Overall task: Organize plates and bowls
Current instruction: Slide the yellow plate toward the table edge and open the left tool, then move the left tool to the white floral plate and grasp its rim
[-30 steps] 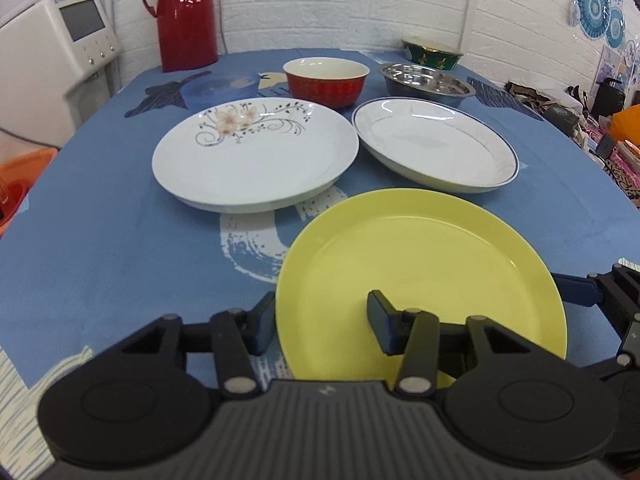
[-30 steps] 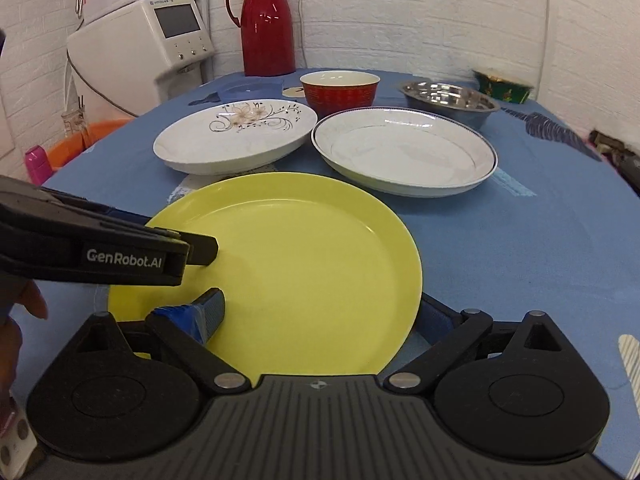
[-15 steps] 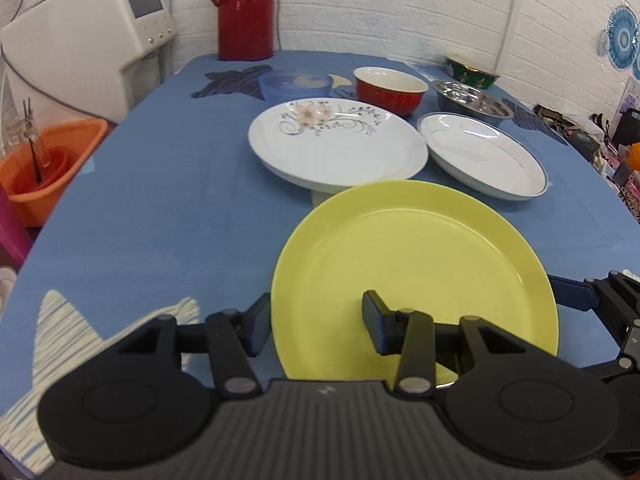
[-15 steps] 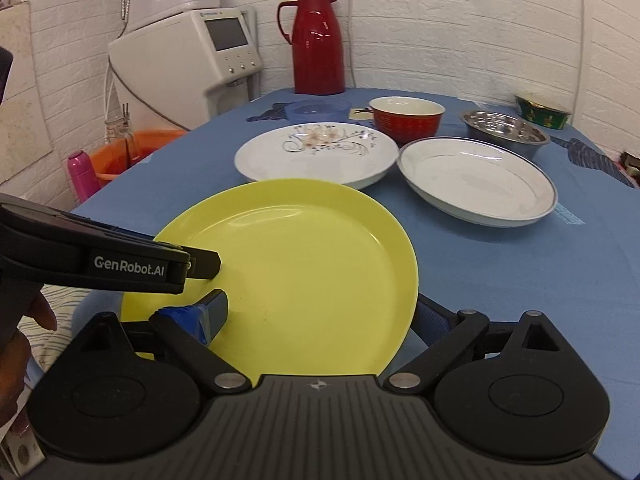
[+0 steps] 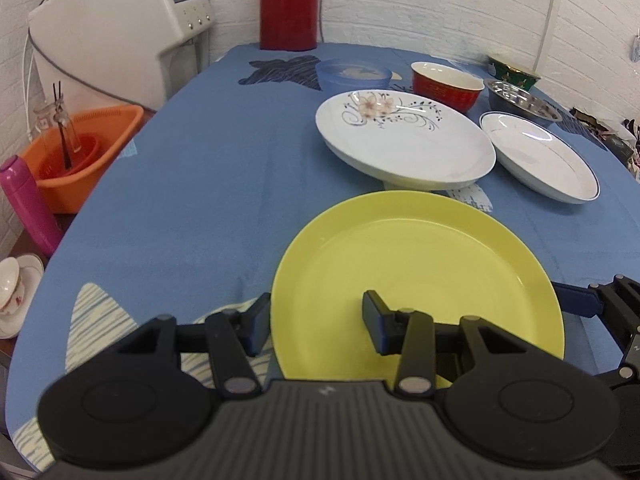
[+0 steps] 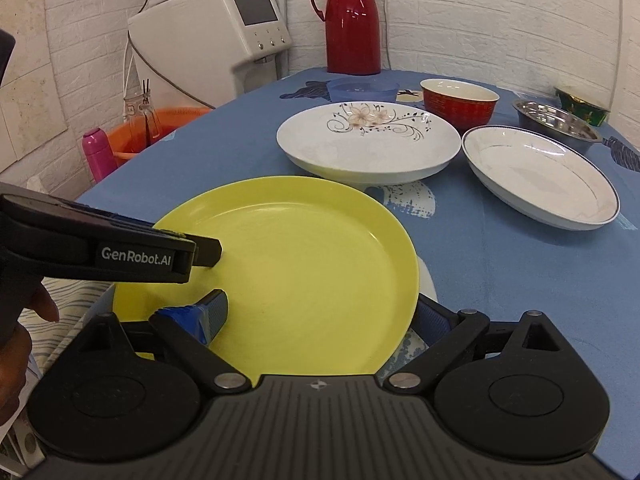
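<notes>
Near the front edge of the desk, the yellow plate sits between both tools: the left gripper straddles its near-left rim, one finger outside the rim and the other over the plate's well, jaws wide apart and not visibly pinching; the right gripper straddles the near-right rim the same way, also spread wide. Whether the plate rests on the blue cloth or is borne by the fingers I cannot tell. Both are about equally near. Being round, the plate offers no long axis; what matters is that each rim runs across its jaws. Farther toward the back lie the floral plate, just beyond the yellow one, and the blue-rimmed plate to its right; behind them the red bowl and steel bowl. The desk's left side is bare cloth, probably room for stacking.
</notes>
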A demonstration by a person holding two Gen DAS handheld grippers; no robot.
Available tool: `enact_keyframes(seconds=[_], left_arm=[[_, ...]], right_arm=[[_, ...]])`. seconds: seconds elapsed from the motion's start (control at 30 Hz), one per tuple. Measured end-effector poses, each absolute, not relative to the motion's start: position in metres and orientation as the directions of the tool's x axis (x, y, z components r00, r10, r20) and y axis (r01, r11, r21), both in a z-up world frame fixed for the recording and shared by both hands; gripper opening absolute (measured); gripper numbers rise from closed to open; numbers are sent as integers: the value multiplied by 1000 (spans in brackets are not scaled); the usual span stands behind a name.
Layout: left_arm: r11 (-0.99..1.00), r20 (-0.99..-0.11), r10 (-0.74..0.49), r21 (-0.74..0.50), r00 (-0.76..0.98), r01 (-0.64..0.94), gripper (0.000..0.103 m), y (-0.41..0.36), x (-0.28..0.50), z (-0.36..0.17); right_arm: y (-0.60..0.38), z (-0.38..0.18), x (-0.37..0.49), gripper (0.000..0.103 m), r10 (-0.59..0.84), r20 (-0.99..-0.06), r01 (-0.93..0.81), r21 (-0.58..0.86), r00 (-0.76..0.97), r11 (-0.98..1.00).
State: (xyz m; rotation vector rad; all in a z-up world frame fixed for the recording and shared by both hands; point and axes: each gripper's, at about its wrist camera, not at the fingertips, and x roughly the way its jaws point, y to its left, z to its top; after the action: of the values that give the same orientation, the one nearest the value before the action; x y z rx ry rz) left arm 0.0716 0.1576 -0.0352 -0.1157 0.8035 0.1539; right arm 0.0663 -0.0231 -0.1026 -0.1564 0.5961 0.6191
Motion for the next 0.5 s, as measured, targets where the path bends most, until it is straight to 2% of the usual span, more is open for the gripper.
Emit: enact_keyframes(seconds=[0.1, 0.17, 0.2, 0.3, 0.37, 0.5], left_arm=[[985, -711, 96, -34, 696, -170, 43, 156, 69, -36], [987, -710, 92, -26, 698, -157, 58, 155, 69, -36], [988, -703, 91, -27, 706, -155, 75, 156, 68, -34], [985, -658, 90, -51, 747, -164, 78, 166, 58, -22], [982, -634, 91, -71, 768, -175, 83, 176, 57, -13], [974, -632, 104, -90, 768, -206, 85, 190, 71, -4]], right_arm=[[-21, -104, 62, 86, 490, -568, -590, 9, 661, 807], [-23, -103, 63, 86, 504, -576, -605, 21, 644, 796], [-26, -101, 65, 84, 513, -582, -617, 25, 630, 787], [-51, -88, 65, 84, 478, -550, -560, 22, 685, 828], [-70, -74, 71, 84, 456, -512, -509, 43, 728, 860], [-78, -49, 99, 84, 477, -475, -520, 46, 740, 853]])
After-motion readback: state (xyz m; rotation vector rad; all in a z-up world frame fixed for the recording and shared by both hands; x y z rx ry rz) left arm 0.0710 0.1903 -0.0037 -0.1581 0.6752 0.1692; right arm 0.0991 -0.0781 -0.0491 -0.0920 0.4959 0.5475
